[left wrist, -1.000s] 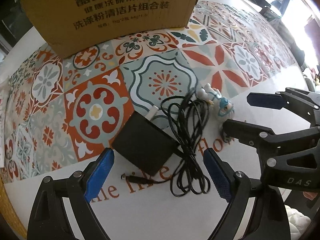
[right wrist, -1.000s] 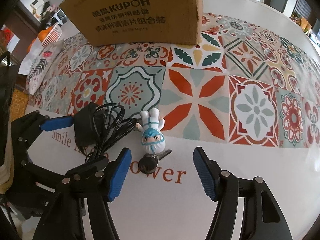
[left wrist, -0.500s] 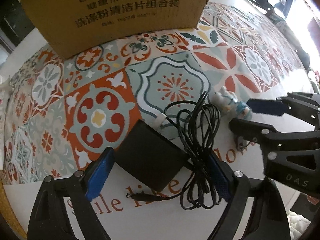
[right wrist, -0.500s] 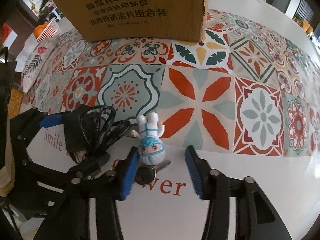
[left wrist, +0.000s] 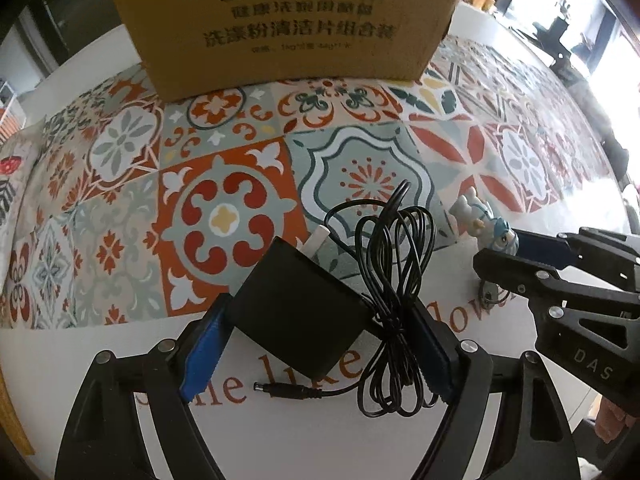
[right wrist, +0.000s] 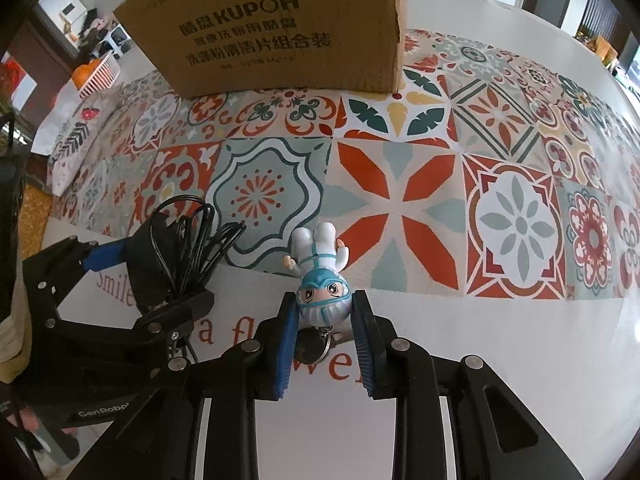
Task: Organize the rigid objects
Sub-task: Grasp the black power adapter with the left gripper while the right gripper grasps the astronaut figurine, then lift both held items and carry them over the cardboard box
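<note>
A black power adapter (left wrist: pixel 300 308) with its bundled black cable (left wrist: pixel 394 280) lies on the white strip of the tablecloth. My left gripper (left wrist: pixel 320 312) straddles it, jaws still closing. One blue pad (left wrist: pixel 204 344) touches the adapter's left corner and the other sits against the cable side. A small figurine in white and teal (right wrist: pixel 320 256) lies on its back, head towards me. My right gripper (right wrist: pixel 325 304) is shut on its head, with its key ring (right wrist: pixel 312 346) between the fingers below. The left wrist view shows this figurine (left wrist: pixel 480 216) and the right gripper (left wrist: pixel 504 252) at the right.
A large cardboard box (right wrist: pixel 280 32) stands at the back of the patterned tablecloth (right wrist: pixel 400 200). A white basket (right wrist: pixel 100 76) with something orange is off the table at far left. The two grippers work close side by side; the left gripper (right wrist: pixel 148 280) is just left of the figurine.
The right jaws closed from wide open onto the figurine's head. The left gripper advanced over the adapter and its jaws narrowed until the pads met the adapter and cable.
</note>
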Demonstrator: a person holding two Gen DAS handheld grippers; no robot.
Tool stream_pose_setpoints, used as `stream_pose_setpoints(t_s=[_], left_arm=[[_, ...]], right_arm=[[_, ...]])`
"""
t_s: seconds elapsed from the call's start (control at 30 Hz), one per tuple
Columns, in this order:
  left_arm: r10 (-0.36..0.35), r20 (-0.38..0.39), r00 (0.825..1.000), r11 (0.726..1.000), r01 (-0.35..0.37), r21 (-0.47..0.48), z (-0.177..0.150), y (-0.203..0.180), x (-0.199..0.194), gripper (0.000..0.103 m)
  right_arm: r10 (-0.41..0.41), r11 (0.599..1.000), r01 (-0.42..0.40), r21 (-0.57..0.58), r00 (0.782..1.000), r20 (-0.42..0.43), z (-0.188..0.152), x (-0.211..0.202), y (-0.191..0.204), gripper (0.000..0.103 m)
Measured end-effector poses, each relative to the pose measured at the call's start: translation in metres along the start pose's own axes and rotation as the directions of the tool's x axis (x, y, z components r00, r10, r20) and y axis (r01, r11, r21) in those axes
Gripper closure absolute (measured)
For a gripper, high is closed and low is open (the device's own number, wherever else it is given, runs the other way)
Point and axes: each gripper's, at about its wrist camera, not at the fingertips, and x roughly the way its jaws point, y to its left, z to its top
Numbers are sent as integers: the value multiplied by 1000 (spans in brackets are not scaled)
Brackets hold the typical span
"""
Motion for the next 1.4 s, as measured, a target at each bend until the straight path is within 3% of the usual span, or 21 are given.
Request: stream_pose_setpoints(t_s=[0.37, 0.73, 1.4], left_arm=[[55, 88, 995, 998, -52, -41, 0, 12, -39, 20], [62, 189, 980, 997, -51, -65, 14, 6, -72, 20], [99, 402, 910, 995, -81, -62, 50, 11, -148, 20]], right_arm=[[-13, 1000, 12, 17, 998, 68, -2, -28, 1, 75], [-26, 1000, 24, 14, 981, 192, 11, -70, 10, 75], [-10, 1000, 15, -12, 920, 393, 46, -135, 26, 75]])
